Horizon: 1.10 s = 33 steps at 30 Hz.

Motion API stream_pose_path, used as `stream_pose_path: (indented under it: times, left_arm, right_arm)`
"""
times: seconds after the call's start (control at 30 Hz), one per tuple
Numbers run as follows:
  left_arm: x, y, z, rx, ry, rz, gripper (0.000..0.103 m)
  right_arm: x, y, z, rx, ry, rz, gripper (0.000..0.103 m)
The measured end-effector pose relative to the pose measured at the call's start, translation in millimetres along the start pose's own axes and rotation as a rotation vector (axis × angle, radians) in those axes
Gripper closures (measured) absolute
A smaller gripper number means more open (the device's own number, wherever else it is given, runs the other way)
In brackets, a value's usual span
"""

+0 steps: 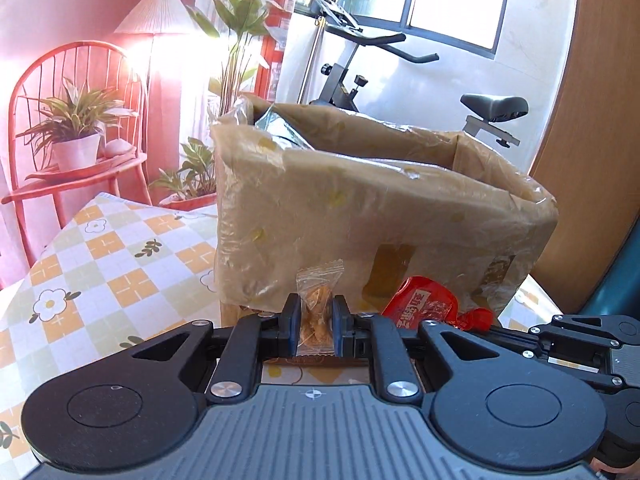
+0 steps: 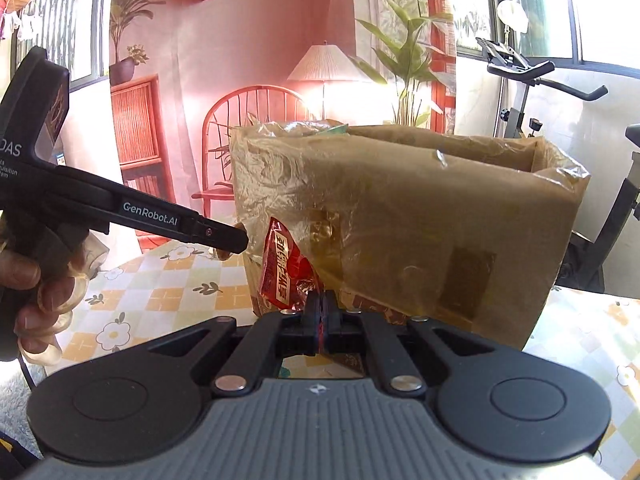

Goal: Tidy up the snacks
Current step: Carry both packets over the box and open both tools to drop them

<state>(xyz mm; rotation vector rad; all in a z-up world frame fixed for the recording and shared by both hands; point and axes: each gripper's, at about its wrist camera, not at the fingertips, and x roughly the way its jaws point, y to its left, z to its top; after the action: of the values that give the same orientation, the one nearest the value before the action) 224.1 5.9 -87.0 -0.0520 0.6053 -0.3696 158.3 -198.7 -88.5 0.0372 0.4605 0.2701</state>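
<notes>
Left tongs (image 1: 316, 326): closed on a clear snack packet (image 1: 318, 300) with golden-brown pieces inside; the blue pads press its two sides, and its crimped top stands upright above them.
Clear snack packet: held off the tabletop (image 1: 120, 272), in front of the near wall of the cardboard box (image 1: 360, 216), at its lower part.
Person's hand (image 2: 36, 288): wrapped around the handle of the left tongs at the left edge of the right wrist view; its long black body reaches toward the box's left corner.
Cardboard box: open-topped, covered in clear film and tape, standing on the checked, flower-printed tabletop; a silvery bag (image 1: 280, 128) shows inside at its far left corner.
Right tongs (image 2: 322, 320): closed on the lower edge of a red snack packet (image 2: 284, 268) with white characters; the packet leans up and left from the pads.
Red snack packet: held off the tabletop, just in front of the box's near wall, to the right of the clear packet.
Background: red chair (image 1: 72, 120) with potted plants, lit floor lamp (image 1: 156, 16), exercise bike (image 1: 400, 72) by the window.
</notes>
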Motion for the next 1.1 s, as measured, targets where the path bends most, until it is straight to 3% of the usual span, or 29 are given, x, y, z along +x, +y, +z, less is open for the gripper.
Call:
stream_pose_path:
  times: [0.67,1.1]
  left_arm:
    - [-22.6,-30.0,57.3,0.021,-0.19,-0.065,0.086]
    - [35.5,-43.5,107.1,0.043,-0.176,-0.076,0.086]
  right_arm:
    - [-41.6,-45.6,60.7,0.029,-0.201,-0.112,0.101]
    - [-0.4,-95.6,107.7,0.102,-0.198,-0.179,0.102]
